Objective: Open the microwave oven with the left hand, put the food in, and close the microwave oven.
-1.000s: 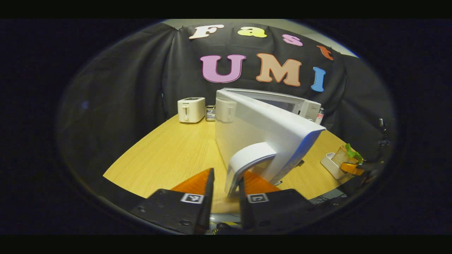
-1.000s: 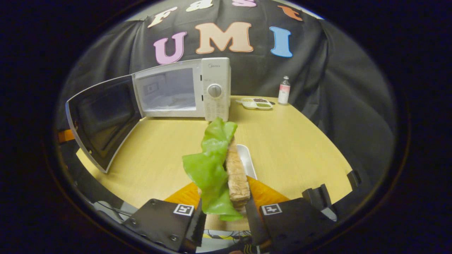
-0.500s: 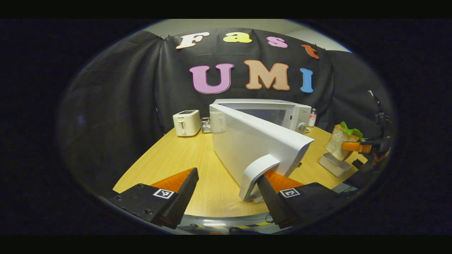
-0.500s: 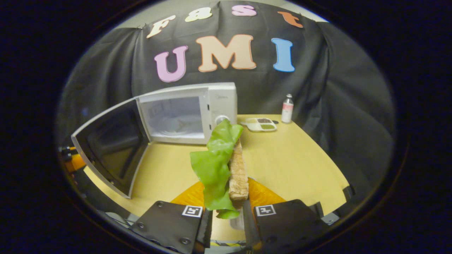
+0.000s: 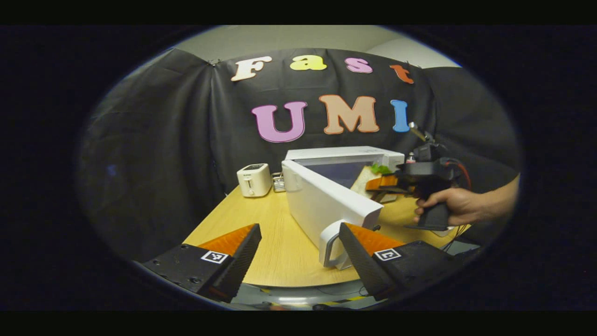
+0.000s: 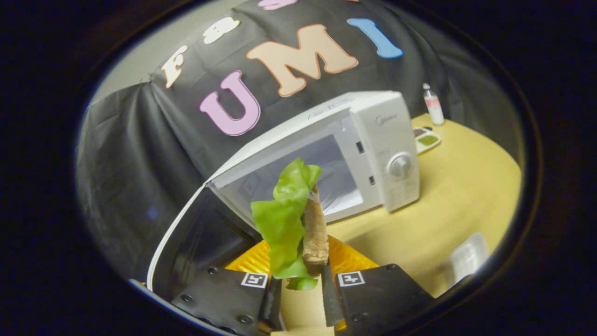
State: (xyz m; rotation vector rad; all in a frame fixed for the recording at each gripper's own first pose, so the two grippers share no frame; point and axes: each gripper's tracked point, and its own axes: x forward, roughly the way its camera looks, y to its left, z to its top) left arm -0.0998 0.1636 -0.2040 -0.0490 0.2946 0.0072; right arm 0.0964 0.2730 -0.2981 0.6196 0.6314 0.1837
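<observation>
Sandwich nearing the open microwave.
My right claw [image 6: 298, 291] pinches the sandwich [image 6: 313, 228]; my left claw [image 5: 298, 254] is spread. The lettuce [image 6: 282, 219] could snag on the door [image 5: 326, 203].

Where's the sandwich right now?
The sandwich is clamped in the right gripper, held in front of the open microwave cavity, not yet inside; in the left gripper view it sits just beyond the door.
</observation>
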